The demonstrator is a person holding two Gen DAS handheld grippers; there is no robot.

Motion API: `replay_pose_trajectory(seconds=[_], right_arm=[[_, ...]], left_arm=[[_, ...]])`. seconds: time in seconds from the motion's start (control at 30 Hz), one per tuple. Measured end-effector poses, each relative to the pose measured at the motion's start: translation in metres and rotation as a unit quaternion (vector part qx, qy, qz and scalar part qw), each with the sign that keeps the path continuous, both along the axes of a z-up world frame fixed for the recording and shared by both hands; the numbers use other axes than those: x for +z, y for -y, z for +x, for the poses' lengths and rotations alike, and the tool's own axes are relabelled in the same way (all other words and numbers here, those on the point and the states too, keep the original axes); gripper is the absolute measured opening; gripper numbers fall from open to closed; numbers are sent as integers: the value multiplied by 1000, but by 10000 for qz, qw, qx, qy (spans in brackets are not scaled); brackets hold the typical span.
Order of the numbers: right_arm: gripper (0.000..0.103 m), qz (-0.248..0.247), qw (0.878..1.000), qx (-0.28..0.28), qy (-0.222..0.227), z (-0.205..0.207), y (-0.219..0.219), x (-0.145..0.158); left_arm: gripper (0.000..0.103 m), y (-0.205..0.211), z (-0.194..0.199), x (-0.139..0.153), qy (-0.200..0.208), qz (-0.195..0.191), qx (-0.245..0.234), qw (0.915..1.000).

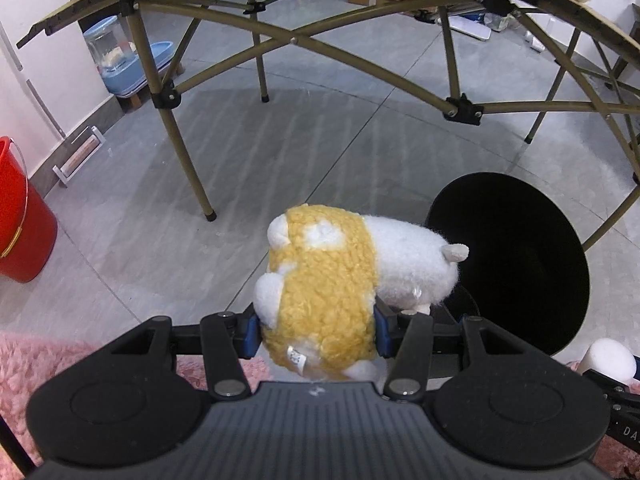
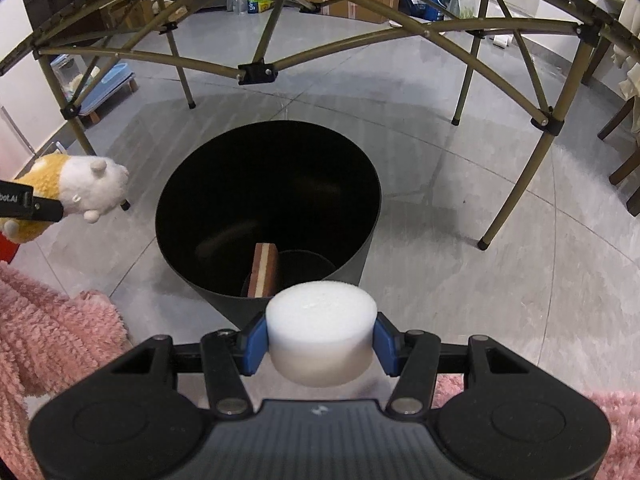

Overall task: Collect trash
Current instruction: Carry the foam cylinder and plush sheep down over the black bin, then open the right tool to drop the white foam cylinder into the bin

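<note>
My left gripper (image 1: 316, 334) is shut on a yellow and white plush toy (image 1: 332, 280), its blue pads pressing the yellow body on both sides. The toy hangs above the floor, just left of the black bin (image 1: 532, 256). The right wrist view also catches the plush toy (image 2: 80, 188) at the left edge. My right gripper (image 2: 320, 344) is shut on a white foam cylinder (image 2: 320, 332), held over the near rim of the black bin (image 2: 268, 208). A brown and cream striped block (image 2: 262, 276) leans inside the bin.
A folding table frame (image 1: 256, 36) with olive legs spans the floor behind the bin. A red bucket (image 1: 22, 216) stands at the left. Pink fluffy fabric (image 2: 48, 332) lies at the lower left. Boxes and bags line the far wall, and wooden chair legs (image 2: 624, 136) stand right.
</note>
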State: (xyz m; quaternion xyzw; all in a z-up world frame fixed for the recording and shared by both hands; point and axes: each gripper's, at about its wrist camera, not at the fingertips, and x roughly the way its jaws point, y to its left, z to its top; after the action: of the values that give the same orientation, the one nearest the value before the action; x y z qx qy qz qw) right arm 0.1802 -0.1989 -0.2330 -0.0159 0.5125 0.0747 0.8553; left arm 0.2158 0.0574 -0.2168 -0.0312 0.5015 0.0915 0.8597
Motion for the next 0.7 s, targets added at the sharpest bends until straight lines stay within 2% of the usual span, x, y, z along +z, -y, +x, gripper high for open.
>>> replay_pose_trajectory(seconds=[0.7], right_arm=[[53,97,9999,129,35,52,-32,-8]], left_arm=[[52,-21,20,-11,-140,70,401,9991]])
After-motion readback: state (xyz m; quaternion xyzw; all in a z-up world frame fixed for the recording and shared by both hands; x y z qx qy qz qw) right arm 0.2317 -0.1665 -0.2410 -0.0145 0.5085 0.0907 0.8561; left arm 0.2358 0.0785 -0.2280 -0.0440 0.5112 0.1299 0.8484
